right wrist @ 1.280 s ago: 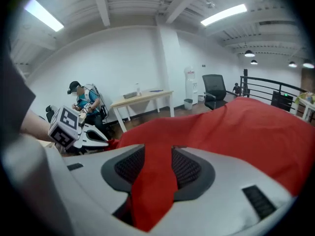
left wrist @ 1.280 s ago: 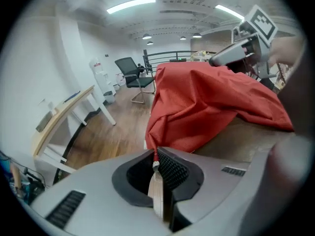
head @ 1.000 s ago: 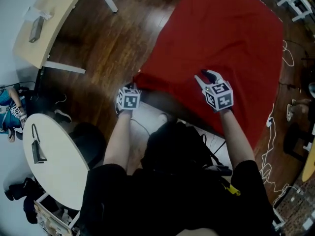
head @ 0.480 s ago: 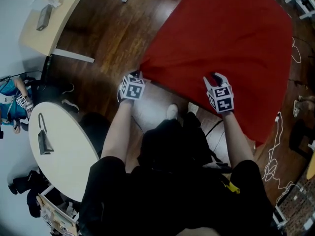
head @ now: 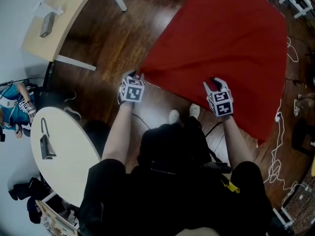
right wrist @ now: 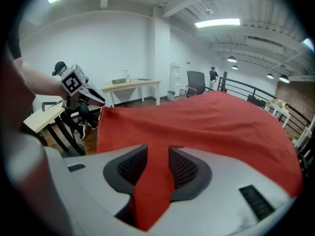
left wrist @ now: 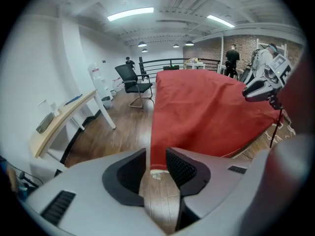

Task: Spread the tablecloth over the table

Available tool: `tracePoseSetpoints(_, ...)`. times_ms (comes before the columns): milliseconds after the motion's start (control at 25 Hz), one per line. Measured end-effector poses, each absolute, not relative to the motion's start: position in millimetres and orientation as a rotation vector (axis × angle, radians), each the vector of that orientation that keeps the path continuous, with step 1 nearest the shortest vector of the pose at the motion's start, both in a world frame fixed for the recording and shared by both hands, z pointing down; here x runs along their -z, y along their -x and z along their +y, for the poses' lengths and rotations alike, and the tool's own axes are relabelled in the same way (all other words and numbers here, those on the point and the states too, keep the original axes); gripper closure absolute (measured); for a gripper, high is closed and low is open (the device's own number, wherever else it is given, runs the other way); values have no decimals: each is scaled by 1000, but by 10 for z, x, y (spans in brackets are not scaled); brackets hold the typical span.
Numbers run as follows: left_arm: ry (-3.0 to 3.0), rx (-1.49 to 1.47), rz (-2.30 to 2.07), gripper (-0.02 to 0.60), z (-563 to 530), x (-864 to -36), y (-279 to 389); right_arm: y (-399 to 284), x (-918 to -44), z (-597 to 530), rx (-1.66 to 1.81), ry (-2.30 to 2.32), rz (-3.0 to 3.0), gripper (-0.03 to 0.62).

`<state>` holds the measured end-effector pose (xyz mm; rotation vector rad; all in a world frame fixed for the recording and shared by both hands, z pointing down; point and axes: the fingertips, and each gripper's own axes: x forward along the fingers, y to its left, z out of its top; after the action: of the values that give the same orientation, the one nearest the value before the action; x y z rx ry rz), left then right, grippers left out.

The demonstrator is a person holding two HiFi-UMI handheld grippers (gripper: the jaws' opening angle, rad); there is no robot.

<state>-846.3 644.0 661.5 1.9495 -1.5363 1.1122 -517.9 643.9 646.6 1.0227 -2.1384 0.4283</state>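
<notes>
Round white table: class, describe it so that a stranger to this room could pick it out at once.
From the big red tablecloth at the head view's upper right, cross the dark wooden floor to the lower left. There the table stands beside the person's left arm. Unlike the tan desk above it, it is white and round.

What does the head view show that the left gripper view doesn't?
Only the head view: the round white table, the person's arms and white shoes. Only the left gripper view: ceiling lights, a person standing far off, and the inside of the left gripper: its jaws have just been opening, the cloth's corner hanging loose between them. Both: the red tablecloth, the wooden desk and the right gripper at the cloth's edge.
</notes>
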Motion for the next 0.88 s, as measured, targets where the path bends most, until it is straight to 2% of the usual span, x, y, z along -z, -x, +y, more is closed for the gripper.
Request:
tracePoseSetpoints(40, -1932, -1092, -1556, 439, 6473, -6600, 8493, 5190, -6466, 6504, -420, -1010, -2144, 453)
tracePoseSetpoints(240, -1944, -993, -1574, 437, 6806, -6602, 8442, 5289, -6482, 6981, -381, -952, -2190, 453)
tracePoseSetpoints(320, -2026, -1021, -1503, 437, 6964, -6663, 8173, 5242, -6515, 7191, -375, -949, -2191, 453)
tracePoseSetpoints(440, -2154, -1045, -1354, 403, 7178, -6767, 7649, 5094, -6595, 7483, -372, -949, -2156, 453)
tracePoseSetpoints(680, -2420, -988, -1151, 403, 7218, -6591, 6606, 4622, -6661, 7741, -464, -1174, -2082, 453)
tracePoseSetpoints(880, -2538, -1065, -975, 403, 7326, -6544, 5990, 4008, -6720, 7976, -519, -1319, -1989, 453)
